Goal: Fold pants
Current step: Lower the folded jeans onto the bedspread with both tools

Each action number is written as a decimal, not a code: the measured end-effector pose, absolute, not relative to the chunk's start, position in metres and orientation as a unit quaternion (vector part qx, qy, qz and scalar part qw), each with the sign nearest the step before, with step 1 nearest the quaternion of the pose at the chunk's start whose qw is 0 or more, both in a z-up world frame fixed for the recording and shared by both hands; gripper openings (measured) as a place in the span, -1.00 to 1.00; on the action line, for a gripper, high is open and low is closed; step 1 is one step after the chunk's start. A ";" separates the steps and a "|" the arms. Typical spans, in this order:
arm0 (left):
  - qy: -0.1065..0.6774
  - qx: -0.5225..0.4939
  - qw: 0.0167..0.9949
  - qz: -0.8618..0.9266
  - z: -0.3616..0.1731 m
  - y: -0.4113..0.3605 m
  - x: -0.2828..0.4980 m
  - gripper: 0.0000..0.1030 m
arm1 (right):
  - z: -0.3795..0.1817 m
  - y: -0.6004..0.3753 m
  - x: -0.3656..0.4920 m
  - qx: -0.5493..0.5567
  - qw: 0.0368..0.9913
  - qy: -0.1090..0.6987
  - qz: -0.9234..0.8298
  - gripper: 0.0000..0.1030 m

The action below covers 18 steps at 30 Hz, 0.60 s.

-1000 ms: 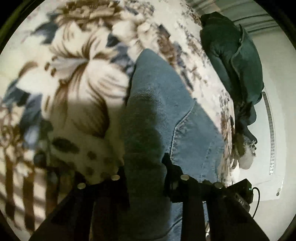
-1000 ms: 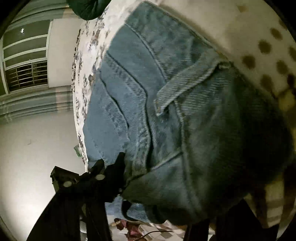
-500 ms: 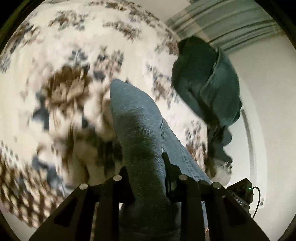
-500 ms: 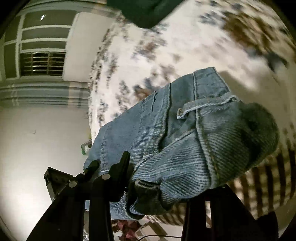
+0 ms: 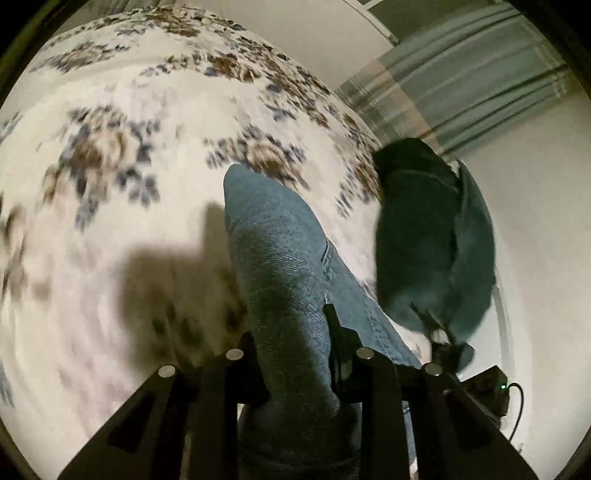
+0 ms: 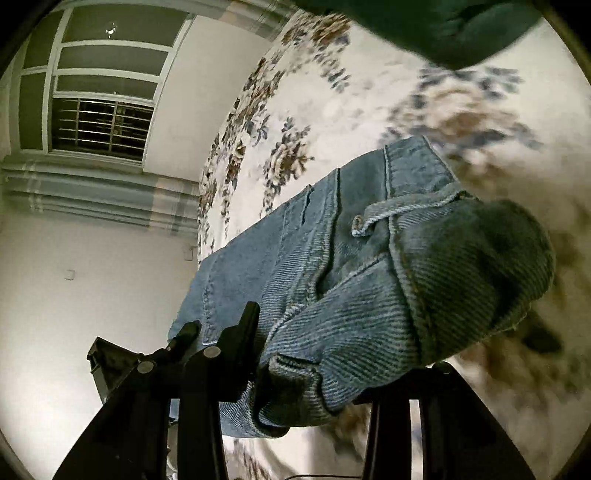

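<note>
Blue denim pants [image 5: 284, 273] hang lifted above a floral bedspread [image 5: 122, 122]. My left gripper [image 5: 291, 347] is shut on a bunched fold of the pants, which rises between its fingers. In the right wrist view the pants [image 6: 369, 280] show a belt loop and seams, and my right gripper [image 6: 332, 354] is shut on the waistband end. The fabric stretches between the two grippers. The lower legs are out of sight.
A dark green garment [image 5: 432, 240] lies on the bed to the right of the pants; it also shows at the top of the right wrist view [image 6: 443, 26]. A window [image 6: 96, 107], striped curtains [image 5: 461, 74] and white walls surround the bed [image 6: 295, 122].
Both grippers have risen with the pants, away from the bedspread. The bed surface looks farther off, and more of the wall, window and green garment shows.
</note>
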<state>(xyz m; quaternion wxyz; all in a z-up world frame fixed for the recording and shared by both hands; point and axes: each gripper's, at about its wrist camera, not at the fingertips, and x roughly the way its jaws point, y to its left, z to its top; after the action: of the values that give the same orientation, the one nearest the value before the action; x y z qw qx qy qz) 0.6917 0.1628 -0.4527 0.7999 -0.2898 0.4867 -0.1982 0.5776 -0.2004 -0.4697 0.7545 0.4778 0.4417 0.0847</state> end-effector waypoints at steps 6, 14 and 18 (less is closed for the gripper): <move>0.513 -0.281 0.790 -0.182 -0.528 0.191 0.765 -0.58 | -0.538 -0.163 0.684 0.465 0.758 0.449 0.081 -0.22; 0.566 -0.259 0.764 -0.166 -0.601 0.204 0.751 -0.46 | -0.617 -0.137 0.700 0.409 0.746 0.522 0.060 -0.18; 0.566 -0.268 0.762 -0.164 -0.603 0.210 0.743 -0.45 | -0.629 -0.135 0.693 0.397 0.746 0.532 0.051 -0.16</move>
<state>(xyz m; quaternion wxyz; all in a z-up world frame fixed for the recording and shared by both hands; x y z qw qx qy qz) 0.7435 0.2101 -0.6026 0.7622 -0.2677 0.5661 -0.1643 0.6931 -0.1355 -0.6291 0.7460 0.3970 0.5323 0.0506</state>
